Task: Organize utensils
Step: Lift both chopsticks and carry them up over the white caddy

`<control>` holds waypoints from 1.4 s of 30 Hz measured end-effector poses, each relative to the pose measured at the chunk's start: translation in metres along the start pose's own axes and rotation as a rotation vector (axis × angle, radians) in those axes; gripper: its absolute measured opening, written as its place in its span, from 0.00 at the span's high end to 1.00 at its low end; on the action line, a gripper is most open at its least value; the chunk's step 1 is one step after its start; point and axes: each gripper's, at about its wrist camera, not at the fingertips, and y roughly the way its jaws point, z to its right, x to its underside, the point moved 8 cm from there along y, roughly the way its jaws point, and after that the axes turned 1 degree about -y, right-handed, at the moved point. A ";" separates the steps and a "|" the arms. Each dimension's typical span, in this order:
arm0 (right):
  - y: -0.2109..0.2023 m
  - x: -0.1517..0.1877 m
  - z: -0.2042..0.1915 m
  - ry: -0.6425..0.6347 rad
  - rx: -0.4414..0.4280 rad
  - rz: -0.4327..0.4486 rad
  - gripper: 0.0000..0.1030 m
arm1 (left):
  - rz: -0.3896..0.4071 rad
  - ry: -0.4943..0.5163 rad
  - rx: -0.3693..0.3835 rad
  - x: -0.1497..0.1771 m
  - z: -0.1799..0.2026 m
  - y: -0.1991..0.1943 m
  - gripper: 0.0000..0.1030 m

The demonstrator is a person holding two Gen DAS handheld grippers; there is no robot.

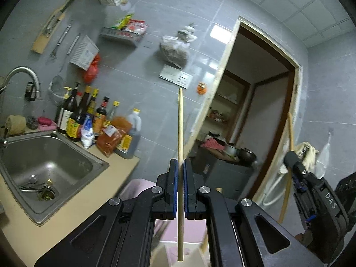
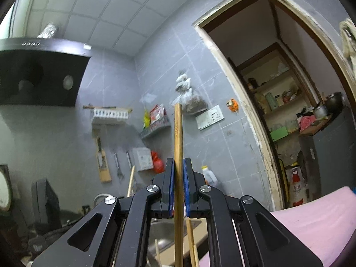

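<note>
My left gripper is shut on a pale wooden chopstick that stands upright between its blue pads and sticks out above and below them. At the right edge of the left wrist view, my right gripper holds a second stick. In the right wrist view, the right gripper is shut on a darker bamboo chopstick, also upright. More chopsticks show below its jaws. A pale stick rises at the lower left.
A steel sink with a spoon in it lies at the left, beside several sauce bottles. White wall racks, a range hood and an open doorway are ahead. A pink surface lies at the lower right.
</note>
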 end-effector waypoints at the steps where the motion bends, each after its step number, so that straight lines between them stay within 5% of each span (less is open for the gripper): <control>1: 0.000 0.003 0.002 -0.003 0.014 0.015 0.95 | 0.007 0.001 -0.007 0.003 -0.001 -0.001 0.98; 11: -0.004 0.012 0.003 -0.082 0.096 0.110 0.95 | 0.119 -0.015 -0.095 0.018 -0.015 -0.007 0.98; 29: -0.002 0.022 0.033 -0.007 0.154 0.134 0.94 | 0.133 -0.116 -0.072 0.030 -0.029 -0.005 0.98; 42: 0.000 0.023 0.037 0.028 0.149 0.112 0.94 | 0.156 -0.018 -0.102 0.043 -0.015 -0.012 0.98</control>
